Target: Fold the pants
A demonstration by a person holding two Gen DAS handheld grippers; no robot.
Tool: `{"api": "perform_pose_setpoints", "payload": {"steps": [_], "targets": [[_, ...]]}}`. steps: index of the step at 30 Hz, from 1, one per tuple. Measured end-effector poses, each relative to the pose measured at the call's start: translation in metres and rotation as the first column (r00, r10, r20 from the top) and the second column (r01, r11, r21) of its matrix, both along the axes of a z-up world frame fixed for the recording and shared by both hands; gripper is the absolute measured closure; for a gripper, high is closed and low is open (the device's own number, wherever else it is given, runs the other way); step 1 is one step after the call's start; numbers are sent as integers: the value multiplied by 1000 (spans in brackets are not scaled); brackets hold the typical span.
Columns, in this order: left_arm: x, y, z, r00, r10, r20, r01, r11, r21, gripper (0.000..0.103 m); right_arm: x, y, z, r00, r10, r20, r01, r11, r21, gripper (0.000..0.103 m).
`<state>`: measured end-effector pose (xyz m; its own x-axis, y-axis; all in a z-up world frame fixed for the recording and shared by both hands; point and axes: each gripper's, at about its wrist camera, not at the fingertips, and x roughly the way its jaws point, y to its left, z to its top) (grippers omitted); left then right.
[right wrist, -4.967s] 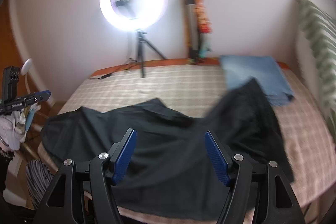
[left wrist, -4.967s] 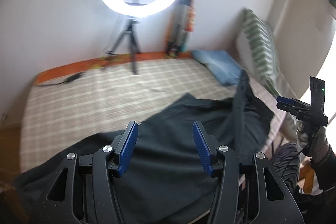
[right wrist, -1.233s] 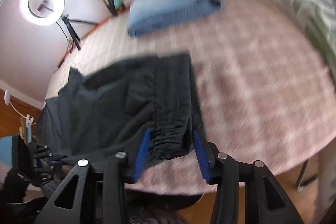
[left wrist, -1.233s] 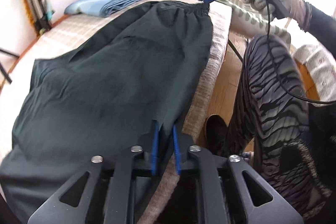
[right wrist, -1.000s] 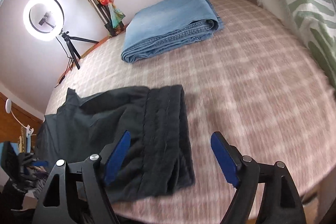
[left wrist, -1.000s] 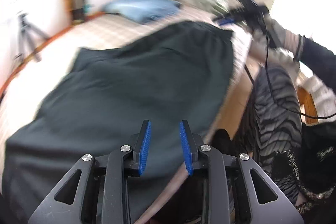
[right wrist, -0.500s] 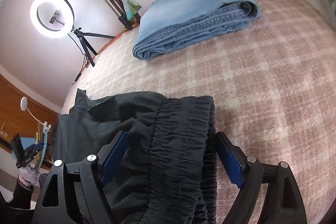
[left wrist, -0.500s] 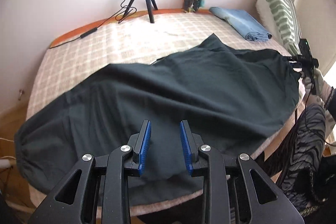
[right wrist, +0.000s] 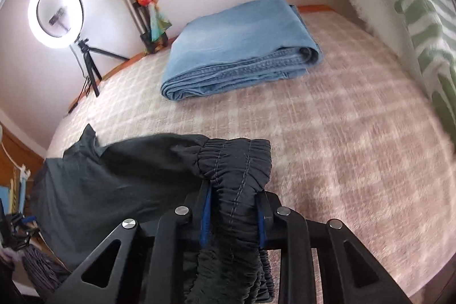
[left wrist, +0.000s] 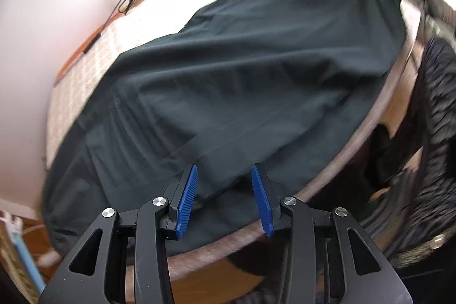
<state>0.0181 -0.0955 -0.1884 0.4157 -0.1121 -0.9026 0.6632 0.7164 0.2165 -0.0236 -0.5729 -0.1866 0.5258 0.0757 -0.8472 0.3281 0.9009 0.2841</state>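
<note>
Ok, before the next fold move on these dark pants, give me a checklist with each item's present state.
1. Right tongs have the elastic waistband between the pads, jaws closing: ok.
2. Left tongs gripping fabric: not ok; jaws opening, poised over the dark pants near the bed edge.
3. Pants spread flat: cannot tell; the left wrist view is blurred.
4. Folded jeans lie apart from the pants: ok.
5. Bare checked bedspread beside the waistband to fold onto: ok.
</note>
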Motion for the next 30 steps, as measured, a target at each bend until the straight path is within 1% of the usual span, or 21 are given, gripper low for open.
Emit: {"api": "perform_pose_setpoints", "payload": {"steps": [2,3,5,6,7,8,10,12,13,14,16,18,19,20,21,22,23,24,26,27,30], "targets": [[0,0,-5,1000,-8,8,8,1000,14,65,3,2,-4,999,17,-46,-17,1000,-9,60],[0,0,-7,1000,-13,3,13,1000,13,65,4,6,-4,997,30,-77,-33,999,-43,53],[-1,1,-12,1000,-25,14,25,999,32,65,3,12,4,995,41,-87,-50,993,-103,53],[-1,1,-14,1000,-29,11,29,999,37,65,0,19,15,996,44,-79,-56,986,-156,50],[-2,3,-16,999,-32,9,32,999,39,65,-3,23,24,997,45,-68,-58,980,-192,45],[-1,4,-16,1000,-29,10,28,999,41,65,-5,29,33,997,59,-52,-69,974,-216,44],[-1,7,-17,1000,-22,14,21,999,44,65,-10,51,58,990,138,-7,-135,959,-247,43],[-2,8,-19,1000,-20,22,19,999,45,65,-11,75,76,975,222,23,-210,946,-249,42],[-2,8,-19,999,-19,29,17,999,49,65,-10,91,84,962,272,35,-256,936,-240,43],[-2,9,-20,999,-19,32,17,999,47,65,-10,113,92,941,334,48,-314,920,-234,42],[-4,10,-20,999,-14,38,12,999,39,68,-7,144,98,906,419,62,-395,889,-231,43],[-3,13,-22,999,1,49,-3,999,41,80,-3,180,100,861,504,70,-478,848,-229,43],[-3,15,-23,998,9,55,-12,999,42,83,-2,200,99,832,551,72,-525,822,-222,43],[-3,17,-24,999,13,52,-15,999,33,91,0,215,98,807,586,71,-561,800,-213,43],[-3,19,-24,999,13,50,-14,1000,22,94,2,237,95,768,637,64,-614,762,-204,43],[-4,20,-23,998,12,57,-12,1000,15,95,3,250,93,746,663,60,-642,740,-201,43],[-5,20,-22,998,10,70,-11,1000,9,97,5,266,88,716,696,51,-676,710,-196,43],[-5,21,-22,997,10,78,-11,1000,4,98,9,286,81,679,734,36,-717,672,-184,43],[-8,22,-20,996,7,85,-5,1000,-17,99,12,314,72,624,781,17,-768,617,-168,43],[-8,23,-19,996,8,94,-6,1000,-19,100,13,333,64,583,812,4,-800,576,-167,43],[-10,27,-17,995,15,95,-11,999,-38,101,17,374,38,494,869,-35,-860,483,-165,43]]}}
